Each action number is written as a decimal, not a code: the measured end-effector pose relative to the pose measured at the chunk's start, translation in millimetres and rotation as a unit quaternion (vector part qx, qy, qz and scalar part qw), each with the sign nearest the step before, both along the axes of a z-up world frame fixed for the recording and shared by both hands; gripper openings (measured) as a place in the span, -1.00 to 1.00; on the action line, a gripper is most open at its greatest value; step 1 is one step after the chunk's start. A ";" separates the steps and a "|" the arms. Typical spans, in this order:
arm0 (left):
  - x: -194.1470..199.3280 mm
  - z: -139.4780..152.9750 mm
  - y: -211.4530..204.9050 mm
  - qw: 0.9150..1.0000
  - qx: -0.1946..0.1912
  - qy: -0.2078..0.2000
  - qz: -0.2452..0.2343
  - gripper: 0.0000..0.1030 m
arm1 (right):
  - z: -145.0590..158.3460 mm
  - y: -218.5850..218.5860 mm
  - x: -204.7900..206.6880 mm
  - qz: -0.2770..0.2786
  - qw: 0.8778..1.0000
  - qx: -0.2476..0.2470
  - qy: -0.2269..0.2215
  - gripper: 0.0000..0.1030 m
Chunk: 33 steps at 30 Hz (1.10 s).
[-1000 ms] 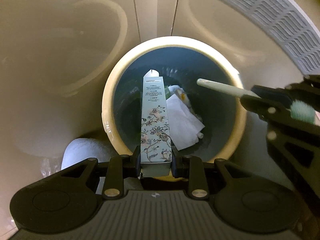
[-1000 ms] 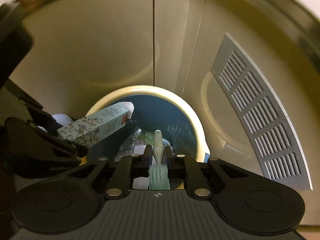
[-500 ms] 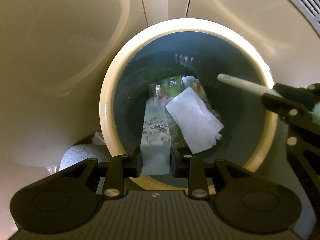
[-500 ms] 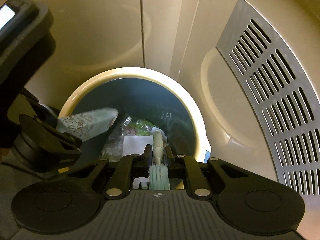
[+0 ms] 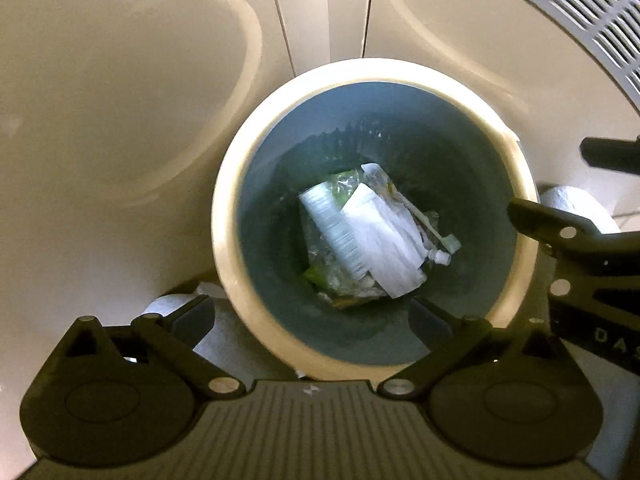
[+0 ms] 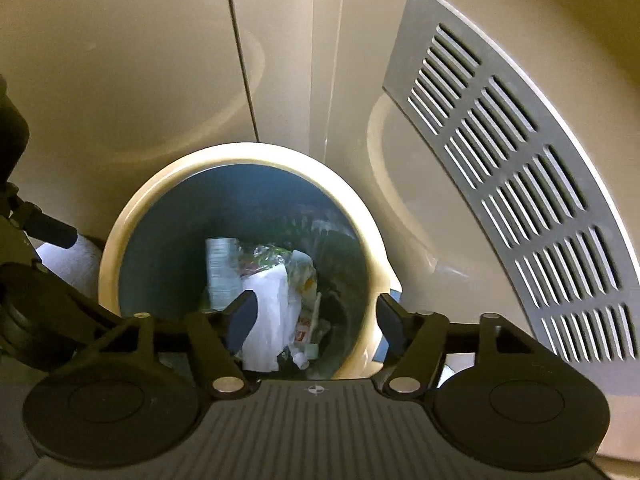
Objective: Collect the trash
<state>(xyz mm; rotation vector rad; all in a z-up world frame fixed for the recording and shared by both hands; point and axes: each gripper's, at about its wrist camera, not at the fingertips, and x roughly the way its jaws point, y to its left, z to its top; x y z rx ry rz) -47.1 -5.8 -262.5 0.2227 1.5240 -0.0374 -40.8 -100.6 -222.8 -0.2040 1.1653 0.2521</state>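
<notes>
Now that both tools are empty, the drop looks done.

Left wrist view: left tool spread wide, nothing between its fingers; half a second ago it clamped the floral carton. That carton now lies in the waste bin, blurred, slanting from 11 toward 5 o'clock across the pile. Toothbrush rests at the pile's 3 o'clock edge, head toward 4, beside a white paper sheet and crumpled clear wrappers. Right tool enters at 3 o'clock, over the rim. Tool points steeply down into the bin mouth.

Right wrist view: right tool also wide, toothbrush gone from it. Bin sits at 6–7 o'clock; carton at the pile's 9 o'clock side. Grey vent grille at 2–4 o'clock. White roll outside the rim at 9 o'clock.

Judgement: both items collected; next, withdraw and look for remaining trash.
</notes>
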 end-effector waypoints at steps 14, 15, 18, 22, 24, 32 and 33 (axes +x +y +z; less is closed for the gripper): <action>-81.6 79.5 12.5 0.993 0.018 -0.096 0.062 0.99 | 73.5 -11.3 -104.5 0.050 0.992 0.026 -0.117 0.87; -85.3 84.2 14.0 0.991 0.019 -0.110 0.069 0.99 | 76.9 -11.2 -109.6 0.055 0.990 0.028 -0.126 0.87; -93.9 96.3 10.6 0.988 0.023 -0.137 0.071 0.99 | 86.5 -9.1 -122.2 0.071 0.985 0.021 -0.155 0.89; -102.7 111.6 1.0 0.985 0.034 -0.164 0.048 0.99 | 96.6 -10.8 -134.5 0.072 0.980 0.019 -0.182 0.89; -104.7 122.8 -1.1 0.981 0.041 -0.185 0.034 0.99 | 109.1 -14.4 -140.3 0.071 0.977 0.019 -0.199 0.89; -119.3 152.9 -6.2 0.977 0.039 -0.208 0.001 0.99 | 139.7 -22.6 -147.6 0.041 0.973 0.044 -0.222 0.96; -119.1 149.2 -8.3 0.978 0.040 -0.203 -0.002 0.99 | 137.3 -20.4 -147.9 0.044 0.974 0.043 -0.219 0.96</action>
